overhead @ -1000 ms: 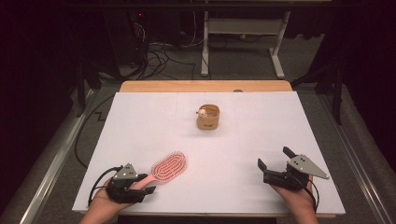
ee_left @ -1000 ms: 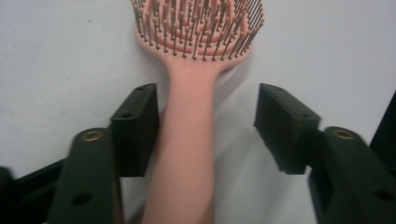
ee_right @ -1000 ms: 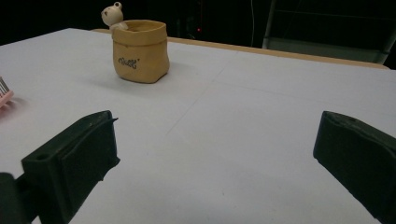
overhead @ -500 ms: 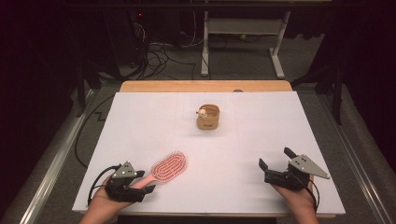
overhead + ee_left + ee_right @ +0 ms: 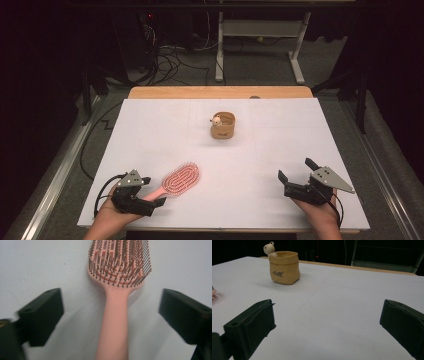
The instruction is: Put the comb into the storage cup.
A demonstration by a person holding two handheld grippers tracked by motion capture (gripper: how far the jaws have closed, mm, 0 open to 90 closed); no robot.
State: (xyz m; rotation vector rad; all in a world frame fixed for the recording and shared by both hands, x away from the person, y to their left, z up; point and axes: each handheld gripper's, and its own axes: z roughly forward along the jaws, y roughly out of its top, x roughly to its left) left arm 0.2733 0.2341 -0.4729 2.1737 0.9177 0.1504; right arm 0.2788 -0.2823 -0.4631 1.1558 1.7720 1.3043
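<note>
Left claw (image 5: 111,315) is spread wide around the pink hairbrush (image 5: 117,290) handle, not touching. Right claw (image 5: 327,325) also spread, and its view catches writing on the tan pot (image 5: 284,267).

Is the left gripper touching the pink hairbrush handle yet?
Apart. In the left gripper view the handle lies between open jaws, with white table visible on both sides.

Our count of what sits on the white table (image 5: 260,165)

We count one pink hairbrush (image 5: 181,179) near the front left corner of the table, one small tan pot (image 5: 223,125) with one little bear figure (image 5: 216,120) on its rim toward the table's far middle, and two grippers, the left gripper (image 5: 152,191) and the right gripper (image 5: 296,169), at the table's front edge.
</note>
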